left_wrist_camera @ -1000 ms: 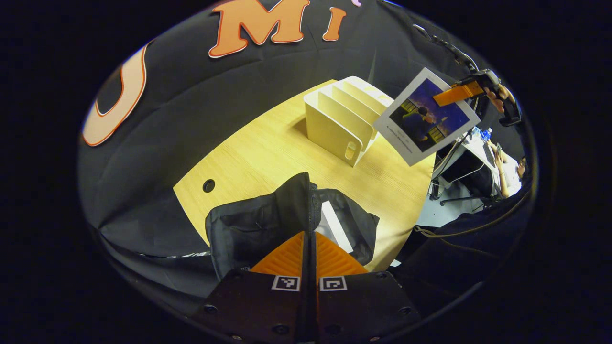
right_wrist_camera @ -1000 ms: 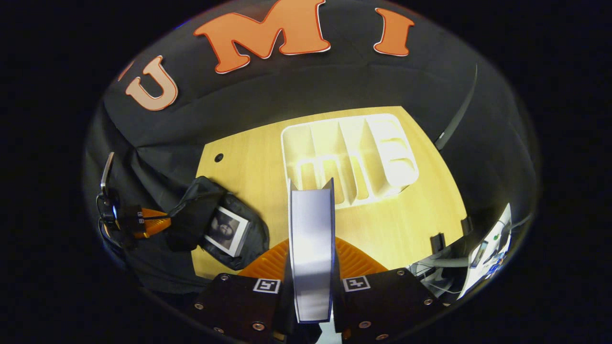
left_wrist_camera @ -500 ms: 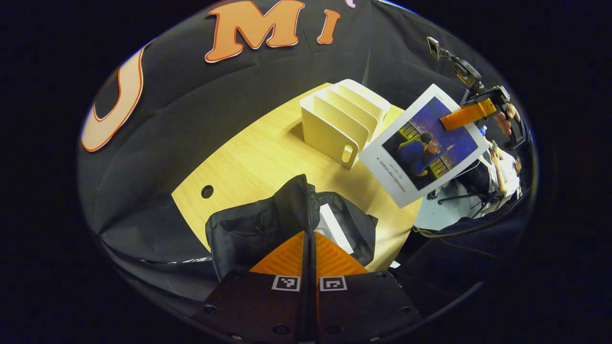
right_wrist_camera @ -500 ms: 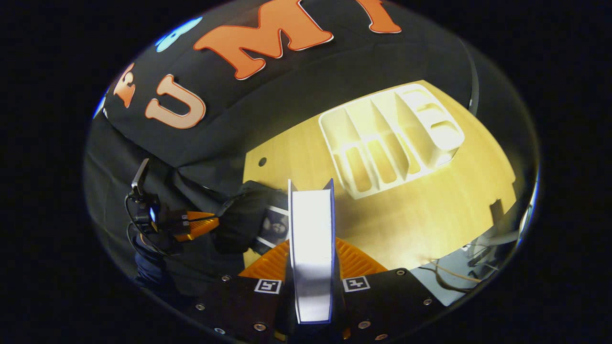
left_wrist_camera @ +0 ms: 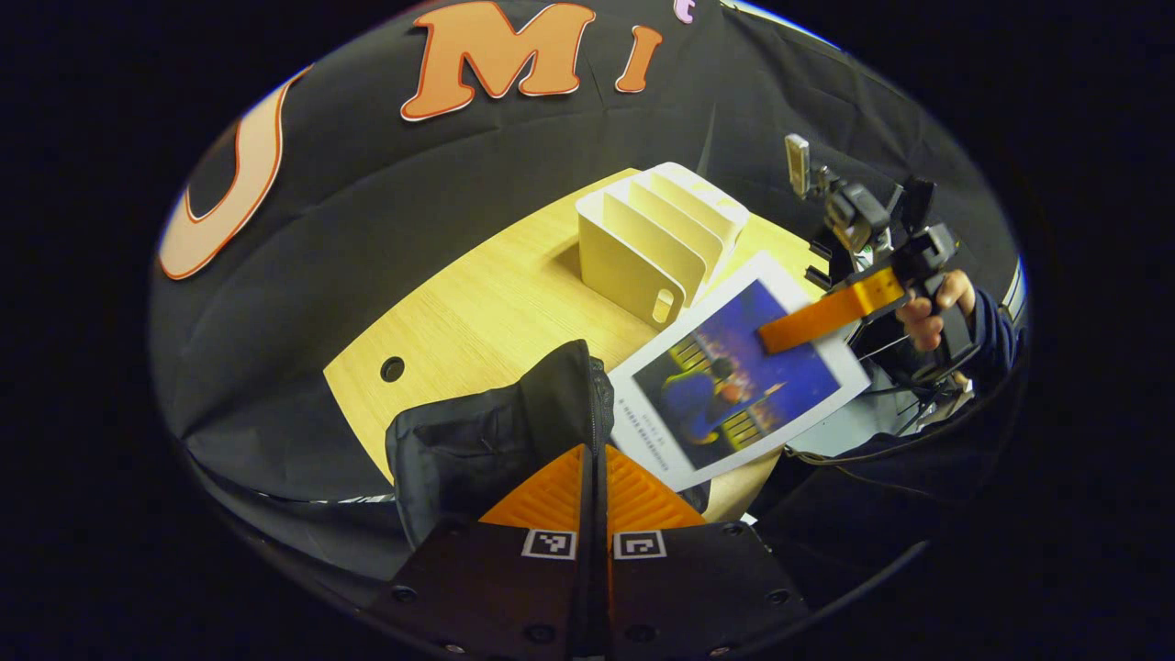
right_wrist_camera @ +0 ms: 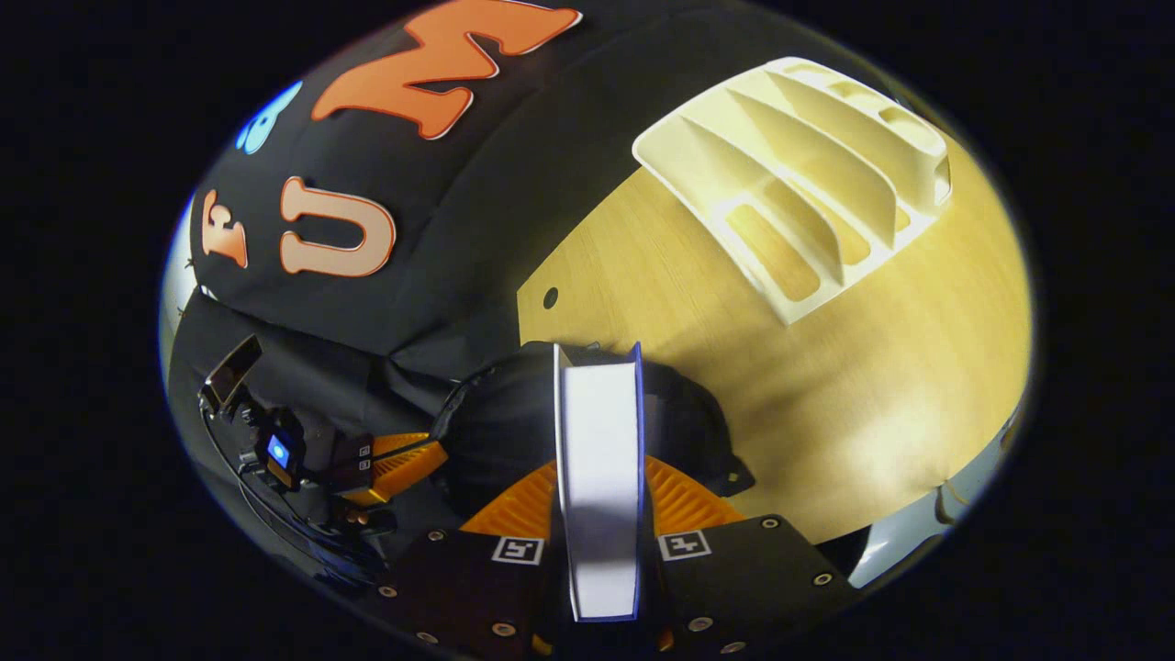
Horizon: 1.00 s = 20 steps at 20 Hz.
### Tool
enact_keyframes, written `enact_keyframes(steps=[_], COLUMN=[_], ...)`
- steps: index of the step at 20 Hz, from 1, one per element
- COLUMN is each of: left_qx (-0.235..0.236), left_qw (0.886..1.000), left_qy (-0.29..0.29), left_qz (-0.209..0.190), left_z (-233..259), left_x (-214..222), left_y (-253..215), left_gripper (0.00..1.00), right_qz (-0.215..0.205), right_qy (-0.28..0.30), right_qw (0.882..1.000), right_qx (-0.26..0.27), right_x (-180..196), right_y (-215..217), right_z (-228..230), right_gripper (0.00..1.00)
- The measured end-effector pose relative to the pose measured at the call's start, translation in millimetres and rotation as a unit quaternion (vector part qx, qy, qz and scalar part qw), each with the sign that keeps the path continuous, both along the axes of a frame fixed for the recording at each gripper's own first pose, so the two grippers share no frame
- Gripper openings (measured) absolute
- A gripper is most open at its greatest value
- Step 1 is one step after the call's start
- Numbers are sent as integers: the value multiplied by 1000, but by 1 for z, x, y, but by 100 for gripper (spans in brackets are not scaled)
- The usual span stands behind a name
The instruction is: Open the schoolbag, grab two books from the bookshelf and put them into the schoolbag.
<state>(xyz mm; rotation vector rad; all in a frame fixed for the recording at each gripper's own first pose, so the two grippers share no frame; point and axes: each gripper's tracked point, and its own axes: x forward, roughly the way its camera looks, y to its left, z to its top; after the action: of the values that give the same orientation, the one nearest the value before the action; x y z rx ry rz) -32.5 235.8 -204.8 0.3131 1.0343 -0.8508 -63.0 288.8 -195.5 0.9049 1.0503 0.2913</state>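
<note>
R tongs clamped on book, held over schoolbag on table. L tongs pinching bag rim, closed. Tip book edge-first into mouth; keep rim pulled wide.

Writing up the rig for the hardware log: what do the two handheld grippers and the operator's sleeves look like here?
Left gripper: black bolted body, two square black-and-white markers, ribbed fingers. Right gripper: same build and markers; in the left gripper view its long flat finger extends from a black handle with a camera on top. The hand holding it wears a dark blue sleeve.
</note>
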Motion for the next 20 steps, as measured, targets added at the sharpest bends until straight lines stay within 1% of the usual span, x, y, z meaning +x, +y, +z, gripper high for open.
enact_keyframes(steps=[1,4,8,9,13,14,15,17,20], left_qx=[-3,-13,-28,-30,-46,-48,-49,-53,-58], left_qw=[1000,1000,1000,1000,999,999,999,998,998], left_qy=[0,-2,-3,-2,11,13,18,25,33], left_qz=[1,4,7,6,-1,-3,-3,-6,-11], left_z=[0,3,4,5,0,-2,-4,-7,-10], left_x=[0,3,2,1,-10,-11,-11,-17,-22], left_y=[-1,-4,-9,-10,-29,-31,-33,-39,-48], left_gripper=[1,1,1,1,1,1,1,1,1], right_qz=[-6,-15,-12,-11,-49,-56,-58,-53,-48], right_qy=[1,-4,-10,-7,-6,-9,-12,-17,-8], right_qw=[1000,999,999,998,994,992,991,991,989], right_qx=[14,32,43,54,102,110,116,124,137], right_x=[4,16,25,29,37,37,38,43,45], right_y=[10,33,65,74,97,101,107,119,130], right_z=[-7,-27,-48,-54,-64,-66,-70,-80,-93], right_gripper=[31,31,30,30,30,41,30,31,35])
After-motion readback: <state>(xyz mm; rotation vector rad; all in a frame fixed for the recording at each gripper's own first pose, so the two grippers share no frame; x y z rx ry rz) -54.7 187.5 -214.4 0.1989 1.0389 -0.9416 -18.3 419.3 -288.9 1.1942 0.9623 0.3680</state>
